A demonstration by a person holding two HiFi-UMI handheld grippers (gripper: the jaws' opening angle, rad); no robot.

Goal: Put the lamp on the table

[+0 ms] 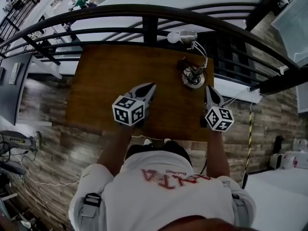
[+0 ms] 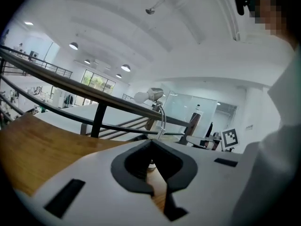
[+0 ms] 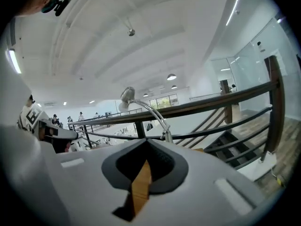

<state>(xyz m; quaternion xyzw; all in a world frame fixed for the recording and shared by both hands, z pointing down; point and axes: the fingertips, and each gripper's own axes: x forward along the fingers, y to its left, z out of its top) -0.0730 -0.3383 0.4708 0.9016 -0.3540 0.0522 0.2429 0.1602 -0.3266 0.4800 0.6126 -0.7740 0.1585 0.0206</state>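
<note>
The lamp stands upright on the far right part of the brown wooden table [image 1: 108, 81]: a round base [image 1: 194, 78], a bent silver neck and a head with a white bulb [image 1: 180, 36]. My left gripper [image 1: 149, 88] hovers over the table's middle, left of the base, jaws shut and empty. My right gripper [image 1: 211, 90] sits just right of and nearer than the base, also shut with nothing in it. In the left gripper view the lamp head [image 2: 149, 95] rises beyond the closed jaws [image 2: 151, 144]. The right gripper view shows the lamp neck [image 3: 155, 114] just past its closed jaws [image 3: 146, 142].
A dark curved railing [image 1: 149, 13] runs right behind the table's far edge, close to the lamp. Grey wood-plank floor [image 1: 43, 105] surrounds the table. A cable [image 1: 250, 129] hangs at the right, and a white surface [image 1: 279, 196] lies at the lower right.
</note>
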